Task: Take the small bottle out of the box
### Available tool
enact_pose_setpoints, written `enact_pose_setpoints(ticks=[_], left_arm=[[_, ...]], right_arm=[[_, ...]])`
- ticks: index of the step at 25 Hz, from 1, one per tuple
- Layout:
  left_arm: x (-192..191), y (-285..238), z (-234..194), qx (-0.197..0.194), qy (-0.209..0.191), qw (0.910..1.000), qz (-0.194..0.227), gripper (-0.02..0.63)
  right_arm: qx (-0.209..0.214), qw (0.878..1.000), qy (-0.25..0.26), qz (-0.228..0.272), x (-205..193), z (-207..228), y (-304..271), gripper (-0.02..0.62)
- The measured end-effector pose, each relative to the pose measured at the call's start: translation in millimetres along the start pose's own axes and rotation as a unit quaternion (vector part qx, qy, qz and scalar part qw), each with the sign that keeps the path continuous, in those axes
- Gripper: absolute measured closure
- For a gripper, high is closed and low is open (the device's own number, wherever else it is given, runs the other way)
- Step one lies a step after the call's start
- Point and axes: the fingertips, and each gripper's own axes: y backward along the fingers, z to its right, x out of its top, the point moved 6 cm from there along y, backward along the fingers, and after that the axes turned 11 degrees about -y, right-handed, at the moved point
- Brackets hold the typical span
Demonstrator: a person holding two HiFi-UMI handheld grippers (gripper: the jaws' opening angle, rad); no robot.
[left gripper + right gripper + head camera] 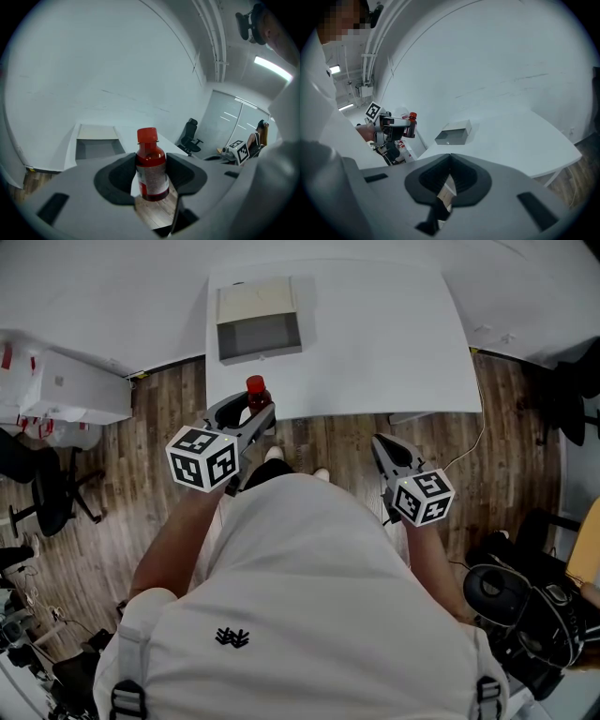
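Your left claw [152, 174] is clamped on the small bottle [152, 171]. Both pads press its sides at the shoulder and upper label, the red cap [146, 135] stands clear above, and the base hangs below the jaws. It looks light and stiff, probably plastic with red liquid inside. The smooth label could let it slide or swing, so a hold around the middle of the body would suit it better than one on the cap or neck. Keep it upright.

The bottle is out of the box and off the worktop [375, 343], just outside the near edge by the near-left corner, over the wooden floor [169, 399].

Your right claw [450, 180] has its jaws together with nothing between them, and hangs below the near edge.

The box [260, 354] sits by the worktop's far-left corner, lid folded back. Its grey inside shows nothing.
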Motion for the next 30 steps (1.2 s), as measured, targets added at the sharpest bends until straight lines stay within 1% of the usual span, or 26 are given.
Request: enact_pose_setpoints(ticks=[8, 14, 25, 30], left_arm=[[-1, 2, 4, 0.003, 0.002, 1.0000, 0.003, 0.399], [2, -9, -2, 0.007, 0.009, 0.9999, -0.005, 0.399], [3, -20, -6, 0.014, 0.015, 0.9997, -0.016, 0.400], [7, -26, -12, 0.019, 0.017, 0.9994, -0.022, 0.400]], right_arm=[[0.003, 1.000, 0.007, 0.000, 1, -3, 2, 0.589], [0.008, 1.000, 0.009, -0.007, 10, 4, -6, 0.589], [0.008, 1.000, 0.012, -0.023, 6, 14, -7, 0.589], [0.013, 1.000, 0.011, -0.022, 7, 16, -8, 0.589]])
